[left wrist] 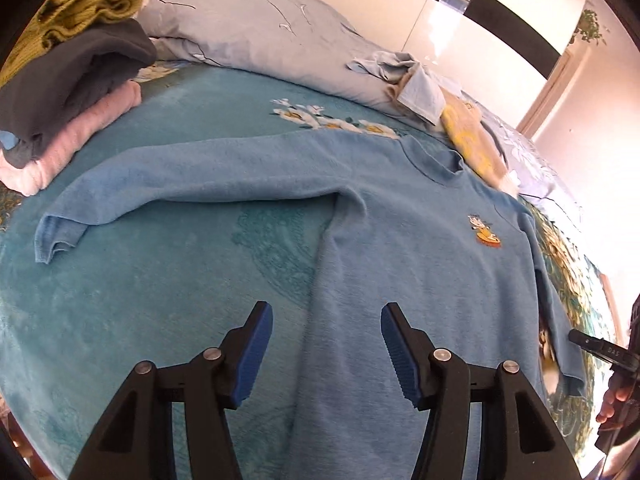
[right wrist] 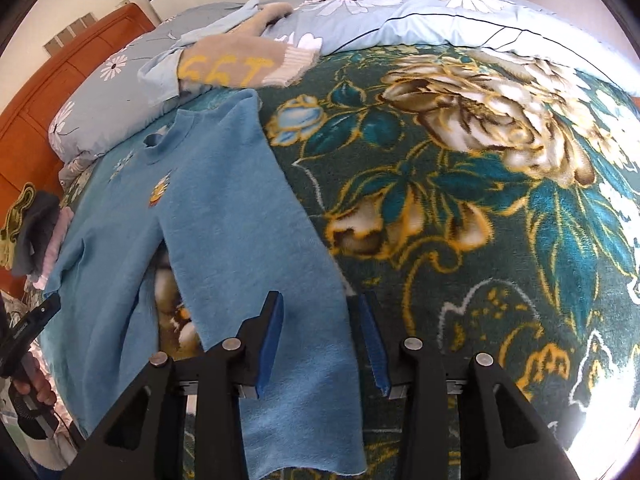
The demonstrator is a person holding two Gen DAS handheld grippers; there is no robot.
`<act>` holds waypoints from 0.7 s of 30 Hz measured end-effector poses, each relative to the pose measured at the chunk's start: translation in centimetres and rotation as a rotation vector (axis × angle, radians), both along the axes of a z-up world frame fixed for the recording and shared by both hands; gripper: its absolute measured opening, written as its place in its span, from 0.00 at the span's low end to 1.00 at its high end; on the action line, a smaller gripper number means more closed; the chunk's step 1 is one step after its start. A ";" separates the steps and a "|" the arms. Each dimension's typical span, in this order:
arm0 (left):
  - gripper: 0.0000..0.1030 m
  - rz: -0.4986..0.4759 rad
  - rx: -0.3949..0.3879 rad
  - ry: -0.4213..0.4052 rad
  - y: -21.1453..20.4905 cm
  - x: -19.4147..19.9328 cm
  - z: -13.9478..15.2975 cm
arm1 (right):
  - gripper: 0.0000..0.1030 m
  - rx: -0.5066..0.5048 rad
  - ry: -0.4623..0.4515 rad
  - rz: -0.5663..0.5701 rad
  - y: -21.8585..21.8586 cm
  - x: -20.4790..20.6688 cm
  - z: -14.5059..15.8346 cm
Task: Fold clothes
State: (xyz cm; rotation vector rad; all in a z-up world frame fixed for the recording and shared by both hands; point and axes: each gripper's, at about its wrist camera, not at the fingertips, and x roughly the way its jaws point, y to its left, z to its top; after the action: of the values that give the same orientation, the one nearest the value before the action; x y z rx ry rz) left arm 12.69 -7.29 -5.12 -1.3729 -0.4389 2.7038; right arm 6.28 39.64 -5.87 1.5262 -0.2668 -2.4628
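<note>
A light blue sweater (left wrist: 400, 248) with a small chest emblem (left wrist: 485, 235) lies face up on the bed, neck towards the pillows. One sleeve (left wrist: 160, 196) stretches out to the left, and my left gripper (left wrist: 325, 312) hovers open above the body's left side near the hem. The other sleeve (right wrist: 256, 248) runs down along the body towards the camera. My right gripper (right wrist: 320, 304) is open, its blue pads straddling this sleeve just above the cuff. Each gripper shows at the edge of the other's view, the right gripper (left wrist: 600, 350) and the left gripper (right wrist: 36, 320), held by hands.
A stack of folded clothes (left wrist: 72, 80), green, dark grey and pink, sits at the far left. A beige sweater with yellow lettering (right wrist: 232, 64) lies against the pale floral bedding (left wrist: 260, 32). The flowered blanket (right wrist: 460, 184) spreads to the right. An orange headboard (right wrist: 48, 92) stands behind.
</note>
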 end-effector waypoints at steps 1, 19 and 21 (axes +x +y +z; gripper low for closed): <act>0.59 -0.004 -0.001 0.001 0.3 0.1 0.0 | 0.06 0.001 0.000 0.002 -0.3 0.1 -0.1; 0.59 0.060 0.037 -0.028 -3.7 1.4 -0.3 | 0.05 0.215 0.140 -0.272 7.7 -4.4 4.2; 0.59 0.052 0.037 -0.031 -3.6 1.6 -0.4 | 0.05 0.215 0.159 -0.254 7.1 -3.8 4.8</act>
State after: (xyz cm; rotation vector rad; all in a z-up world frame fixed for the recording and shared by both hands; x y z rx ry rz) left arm 14.30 -10.88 -5.53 -1.4156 -0.5313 2.7034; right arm 2.51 46.74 -1.06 1.4415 -0.1810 -2.8774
